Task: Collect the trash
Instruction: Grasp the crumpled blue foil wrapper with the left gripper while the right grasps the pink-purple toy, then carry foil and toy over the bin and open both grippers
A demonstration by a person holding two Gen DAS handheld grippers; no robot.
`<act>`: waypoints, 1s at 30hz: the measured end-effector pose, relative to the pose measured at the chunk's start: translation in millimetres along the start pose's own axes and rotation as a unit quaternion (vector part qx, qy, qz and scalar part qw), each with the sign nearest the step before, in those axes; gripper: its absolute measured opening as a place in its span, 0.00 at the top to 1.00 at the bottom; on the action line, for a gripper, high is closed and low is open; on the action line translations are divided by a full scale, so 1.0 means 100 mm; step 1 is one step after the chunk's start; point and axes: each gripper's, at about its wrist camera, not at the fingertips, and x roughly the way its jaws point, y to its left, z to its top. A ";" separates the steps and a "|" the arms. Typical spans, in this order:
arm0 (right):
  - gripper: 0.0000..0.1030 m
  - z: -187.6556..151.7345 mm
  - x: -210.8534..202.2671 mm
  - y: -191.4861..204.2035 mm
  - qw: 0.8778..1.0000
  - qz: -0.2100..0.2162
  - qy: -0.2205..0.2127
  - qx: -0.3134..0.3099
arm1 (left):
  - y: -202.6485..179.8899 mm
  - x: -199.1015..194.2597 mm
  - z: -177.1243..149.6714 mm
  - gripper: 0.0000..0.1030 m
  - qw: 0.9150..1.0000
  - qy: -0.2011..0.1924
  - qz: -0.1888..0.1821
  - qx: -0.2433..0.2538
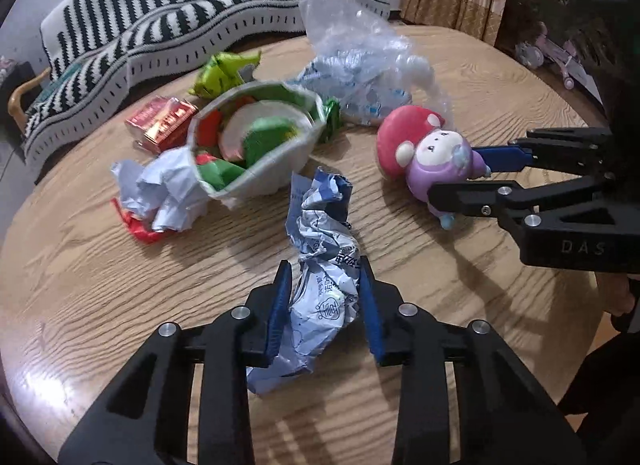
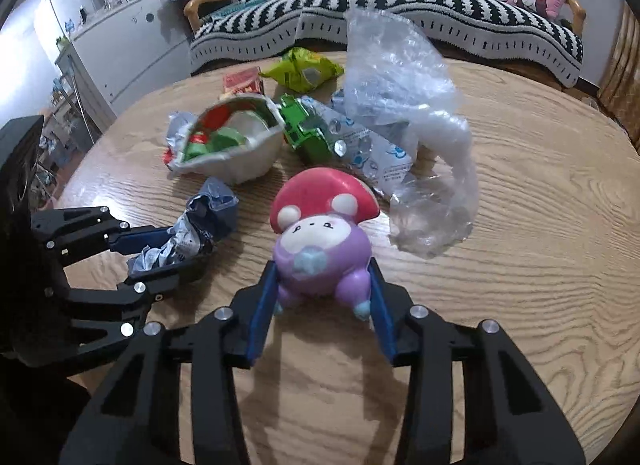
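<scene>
Left claw (image 1: pixel 324 301) has its blue pads pinched on the crumpled wrapper (image 1: pixel 320 265), whose long axis runs straight out along the fingers across the bench (image 1: pixel 500 77), while right claw (image 2: pixel 324 305) hugs the mushroom toy (image 2: pixel 322 233) alongside.

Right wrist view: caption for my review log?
Right gripper shut on purple mushroom-capped squishy toy; left gripper clamps crumpled blue-white wrapper.

Both cams wrist-mounted, looking steeply down along their fingers, close over the round wood-grain table (image 1: pixel 100 285) (image 2: pixel 540 225). Left view faces the striped black-and-white sofa (image 1: pixel 160 17), right gripper (image 1: pixel 452 173) entering from its right edge. Right view faces the same sofa (image 2: pixel 400 13), left gripper (image 2: pixel 168 253) at its left. Shared: the tabletop litter and the sofa.
</scene>
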 end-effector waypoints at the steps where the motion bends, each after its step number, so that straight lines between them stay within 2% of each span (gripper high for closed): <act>1: 0.58 -0.01 -0.06 0.00 1.000 -0.001 -0.004 0.000 | -0.01 -0.04 0.01 0.69 1.000 -0.004 0.000 -0.003; 5: 0.58 -0.09 -0.42 -0.12 1.000 -0.007 -0.027 0.012 | -0.17 -0.27 0.12 0.69 0.999 -0.031 -0.007 -0.020; 9: 0.58 -0.26 -0.87 -0.45 0.998 -0.031 -0.047 0.039 | -0.55 -0.40 0.34 0.69 0.998 -0.061 -0.023 -0.004; 13: 0.58 -0.52 -1.29 -0.93 0.992 -0.072 -0.063 0.078 | -1.08 -0.45 0.58 0.68 0.995 -0.088 -0.051 0.021; 17: 0.58 -0.92 -1.76 -1.51 0.982 -0.117 -0.078 0.130 | -1.83 -0.42 0.80 0.69 0.990 -0.100 -0.089 0.050; 21: 0.58 -1.46 -2.23 -2.19 0.964 -0.160 -0.091 0.191 | -2.69 -0.32 0.96 0.68 0.983 -0.100 -0.127 0.082; 25: 0.58 -2.17 -2.69 -2.94 0.935 -0.210 -0.095 0.270 | -3.61 -0.15 1.02 0.68 0.974 -0.084 -0.171 0.124; 30: 0.58 -2.90 -3.01 -3.59 0.902 -0.248 -0.083 0.345 | -4.66 0.18 0.93 0.68 0.958 -0.060 -0.223 0.171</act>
